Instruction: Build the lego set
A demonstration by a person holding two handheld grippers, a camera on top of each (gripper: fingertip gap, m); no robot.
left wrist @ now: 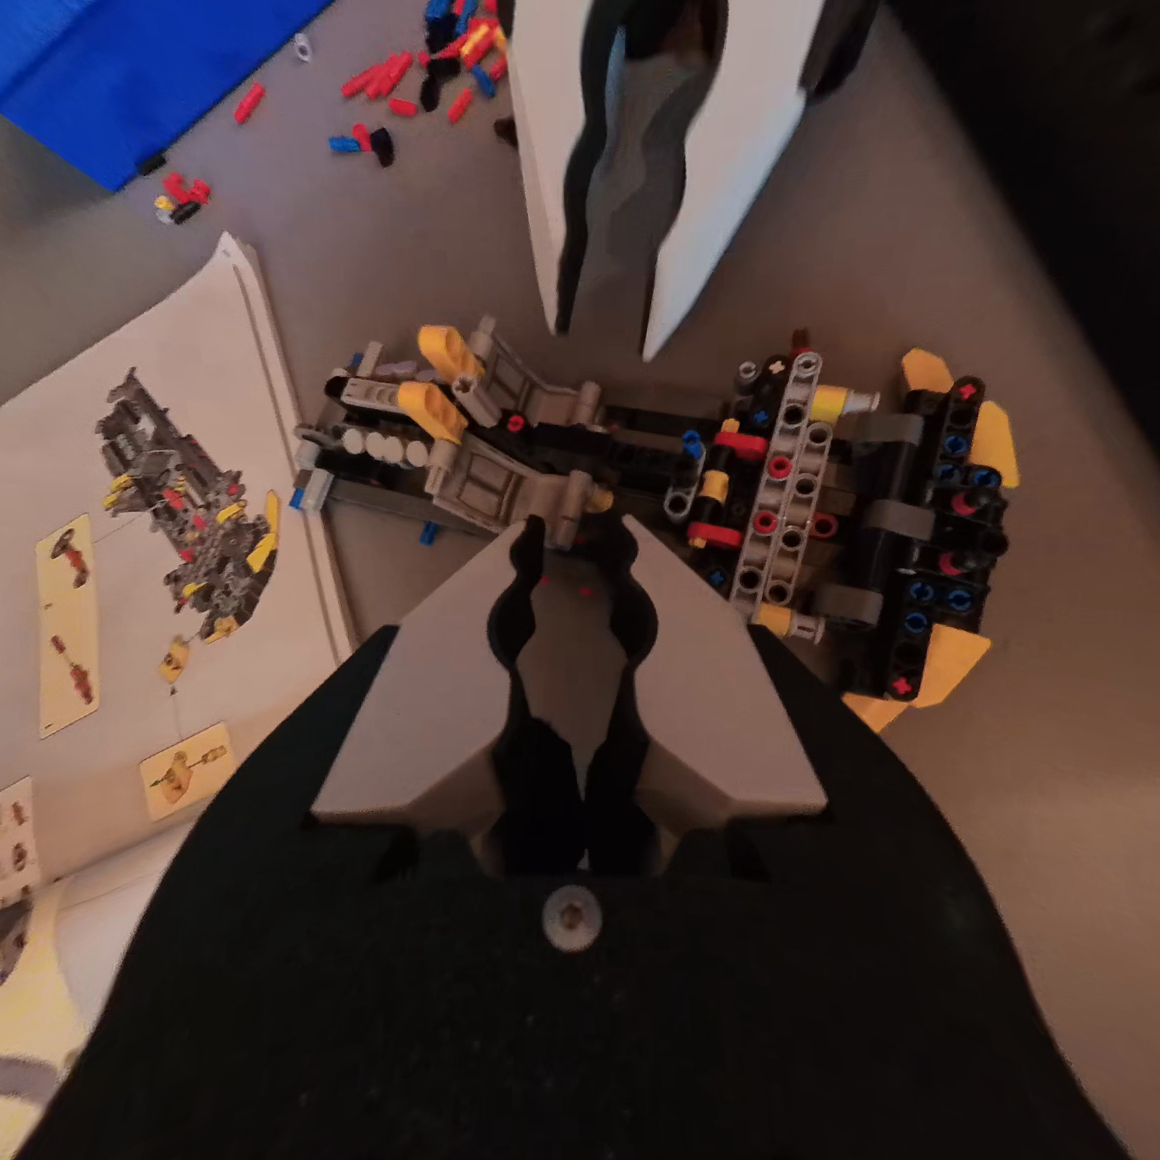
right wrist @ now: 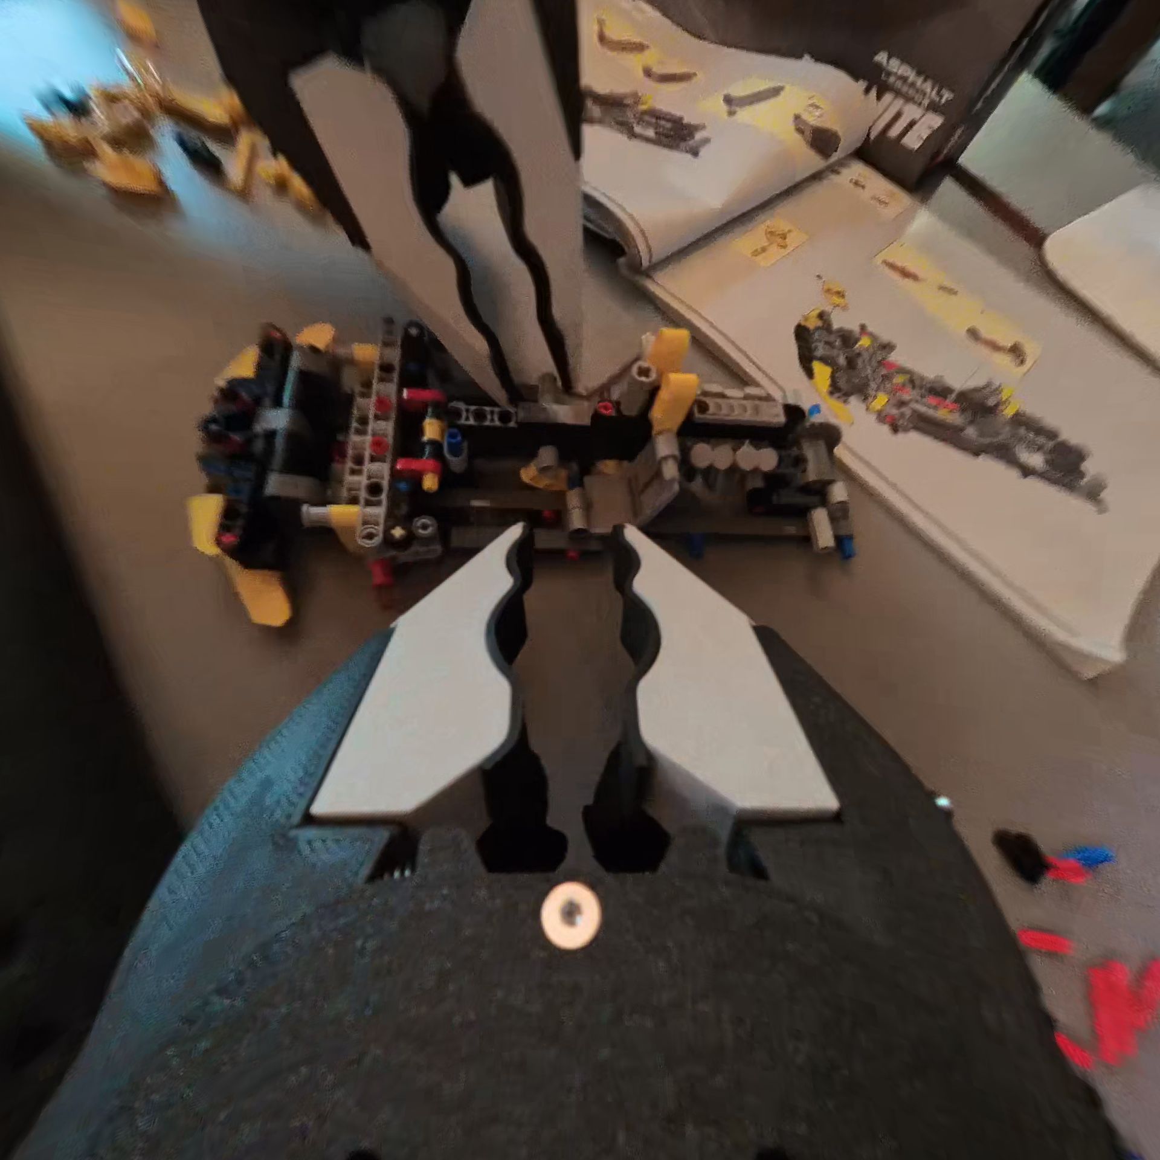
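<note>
The lego model (left wrist: 659, 496) lies flat on the grey counter (left wrist: 408, 270), a long chassis of black and grey perforated beams with yellow curved panels at its wide end and red and blue pins pushed into the holes. In the left wrist view it stretches crosswise just past the left hand-held gripper (left wrist: 577, 524), whose 2 fingertips reach the model's near edge at a light grey ribbed panel with a stubby connector. Those fingers stand a little apart; whether they pinch anything at the tips I cannot tell. The right hand-held gripper (left wrist: 602, 342) comes in from the far side, its pointed tips just above the model's middle. From the right wrist view its own fingers (right wrist: 574, 533) are clearly apart, tips at the model's near edge with nothing between them, while the left hand-held gripper (right wrist: 540, 386) descends opposite onto the grey centre section.

Each finger is a smooth pale wedge with a wavy black inner pad, set in a rough, matte black body with 1 metal screw. An open instruction booklet (left wrist: 157, 565) of glossy white pages lies beside the model's narrow end. Loose red, blue and black pins (left wrist: 427, 75) are scattered farther off, near a blue sheet (left wrist: 125, 75). Loose yellow pieces (right wrist: 125, 144) and a dark box (right wrist: 916, 107) show blurred in the right wrist view.
</note>
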